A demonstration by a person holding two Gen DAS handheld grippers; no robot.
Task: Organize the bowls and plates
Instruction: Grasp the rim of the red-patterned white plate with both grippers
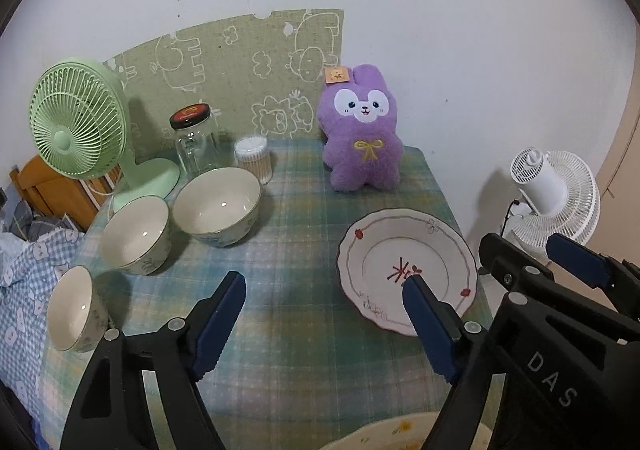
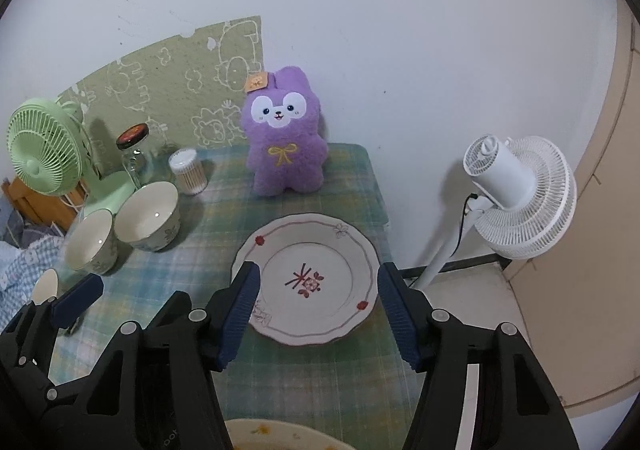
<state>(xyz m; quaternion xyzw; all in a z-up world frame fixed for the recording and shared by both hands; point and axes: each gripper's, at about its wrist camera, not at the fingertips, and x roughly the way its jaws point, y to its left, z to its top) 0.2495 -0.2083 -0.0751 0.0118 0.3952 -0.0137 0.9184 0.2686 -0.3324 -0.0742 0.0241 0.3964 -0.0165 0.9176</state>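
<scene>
A white scalloped plate with a red flower mark lies on the checked tablecloth at the right. Three cream bowls stand in a row at the left: large bowl, medium bowl, small bowl. My left gripper is open above bare cloth between bowls and plate. My right gripper is open, its pads flanking the plate in its own view without pressing it. A second cream plate's rim shows at the bottom edge.
A purple plush rabbit, a cotton-swab tub, a glass jar and a green desk fan line the table's back. A white floor fan stands past the table's right edge. Blue checked fabric lies at the left.
</scene>
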